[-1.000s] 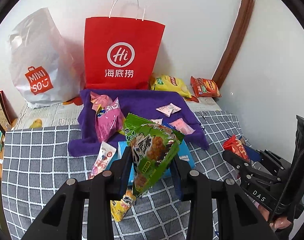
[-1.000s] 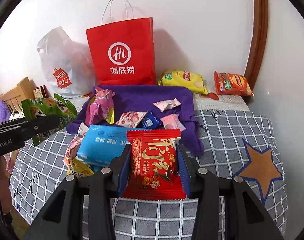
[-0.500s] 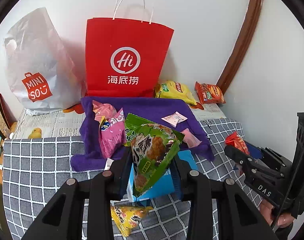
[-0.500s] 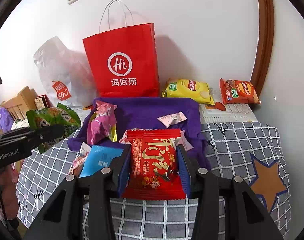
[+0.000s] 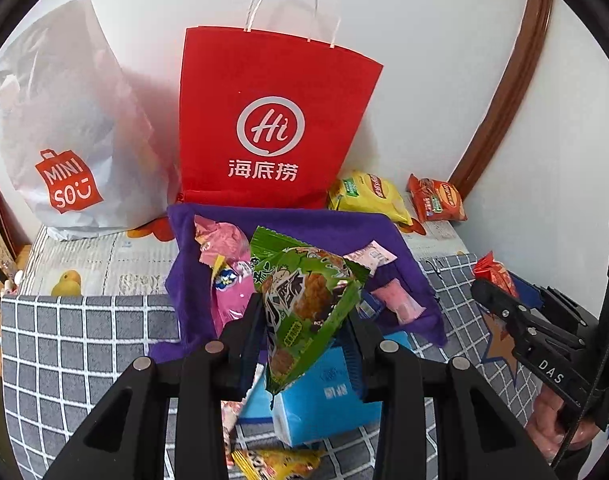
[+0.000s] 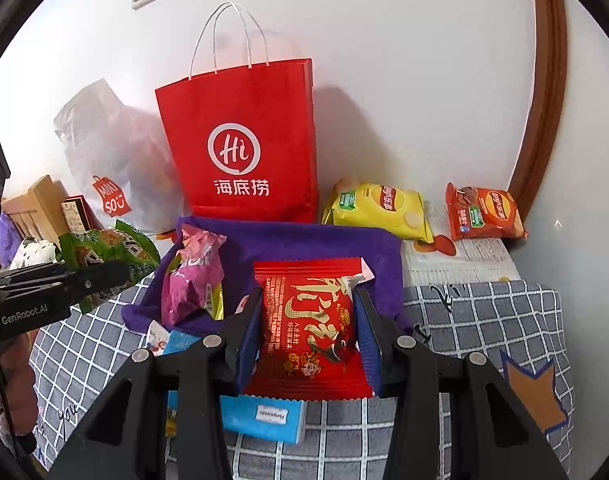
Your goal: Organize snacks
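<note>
My left gripper is shut on a green snack packet and holds it up above the purple cloth. My right gripper is shut on a red snack packet, also lifted. The left gripper with the green packet shows at the left of the right wrist view. A red paper bag with white handles stands upright against the wall behind the cloth. A pink packet and small pink sachets lie on the cloth. A blue pack lies below the grippers.
A white Miniso plastic bag stands left of the red bag. A yellow chip bag and an orange chip bag lie at the back right by the wall. A checked grey cover spans the surface. A yellow packet lies near.
Both grippers have risen and moved forward towards the red paper bag, each still holding its packet. The bag looks larger and closer now.
</note>
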`<act>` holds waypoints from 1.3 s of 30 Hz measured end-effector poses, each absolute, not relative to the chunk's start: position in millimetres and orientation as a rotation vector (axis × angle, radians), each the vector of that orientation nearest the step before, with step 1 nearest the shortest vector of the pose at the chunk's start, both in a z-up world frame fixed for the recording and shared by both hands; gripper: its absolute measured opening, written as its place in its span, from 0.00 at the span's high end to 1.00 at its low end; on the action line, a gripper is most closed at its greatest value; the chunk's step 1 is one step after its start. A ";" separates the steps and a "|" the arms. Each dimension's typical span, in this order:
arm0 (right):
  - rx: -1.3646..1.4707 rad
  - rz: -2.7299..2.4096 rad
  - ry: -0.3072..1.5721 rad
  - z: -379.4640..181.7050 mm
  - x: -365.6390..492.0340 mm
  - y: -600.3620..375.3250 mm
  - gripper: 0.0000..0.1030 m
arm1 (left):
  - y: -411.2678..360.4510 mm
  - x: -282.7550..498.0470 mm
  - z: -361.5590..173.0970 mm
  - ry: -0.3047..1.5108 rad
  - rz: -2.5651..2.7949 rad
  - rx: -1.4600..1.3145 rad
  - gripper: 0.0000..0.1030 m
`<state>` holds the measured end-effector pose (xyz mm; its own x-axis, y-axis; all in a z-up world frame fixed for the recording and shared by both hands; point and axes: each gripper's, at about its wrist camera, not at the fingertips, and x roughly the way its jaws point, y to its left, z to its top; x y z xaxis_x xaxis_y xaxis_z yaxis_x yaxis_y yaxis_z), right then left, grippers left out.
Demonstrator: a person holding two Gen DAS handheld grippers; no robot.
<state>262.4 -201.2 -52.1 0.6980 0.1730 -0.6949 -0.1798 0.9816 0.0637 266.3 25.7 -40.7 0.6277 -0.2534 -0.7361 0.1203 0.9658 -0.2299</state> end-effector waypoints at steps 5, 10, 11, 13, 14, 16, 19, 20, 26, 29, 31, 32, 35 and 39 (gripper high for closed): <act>-0.011 0.186 0.770 -53.3 276.1 -203.7 0.58 | 36.3 283.0 -44.2 0.867 -0.195 -0.168 0.67; -0.024 0.163 0.758 -52.3 291.1 -206.1 0.58 | 52.5 300.3 -42.8 0.859 -0.172 -0.192 0.67; -0.023 0.161 0.755 -52.1 294.4 -206.7 0.58 | 55.5 304.4 -42.9 0.858 -0.171 -0.199 0.67; -0.017 0.159 0.750 -51.8 301.3 -207.6 0.58 | 58.8 311.9 -44.1 0.856 -0.170 -0.199 0.67; -0.012 0.157 0.749 -52.2 305.5 -208.1 0.58 | 59.8 314.7 -45.1 0.854 -0.167 -0.197 0.67; -0.004 0.155 0.751 -53.5 312.2 -208.6 0.58 | 62.1 321.4 -49.0 0.861 -0.161 -0.198 0.67; 0.001 0.162 0.751 -58.0 321.8 -207.4 0.58 | 63.1 331.3 -56.5 0.873 -0.172 -0.218 0.67; -0.001 0.163 0.755 -61.3 325.6 -206.3 0.58 | 61.2 335.0 -60.4 0.881 -0.176 -0.218 0.67; -0.004 0.176 0.827 -96.7 349.0 -199.6 0.58 | 42.0 355.5 -87.3 0.935 -0.213 -0.209 0.66; -0.013 0.180 0.866 -117.0 358.4 -196.3 0.58 | 32.9 365.0 -100.5 0.961 -0.233 -0.205 0.66; -0.007 0.185 0.889 -128.7 363.9 -196.1 0.58 | 26.9 370.0 -107.2 0.975 -0.244 -0.194 0.66; -0.002 0.189 0.898 -133.3 365.7 -196.0 0.58 | 24.0 372.5 -111.2 0.984 -0.247 -0.187 0.66; 0.005 0.200 0.941 -151.5 374.9 -195.1 0.58 | 18.2 378.4 -120.2 0.995 -0.256 -0.175 0.66; -0.010 0.190 0.964 -167.6 380.7 -192.3 0.58 | 12.6 383.5 -127.5 0.997 -0.262 -0.160 0.66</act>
<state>380.7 -192.3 -167.6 0.5547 0.1563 -0.8172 -0.1655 0.9833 0.0757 383.5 12.6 -127.5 0.5156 -0.2896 -0.8064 0.1444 0.9571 -0.2513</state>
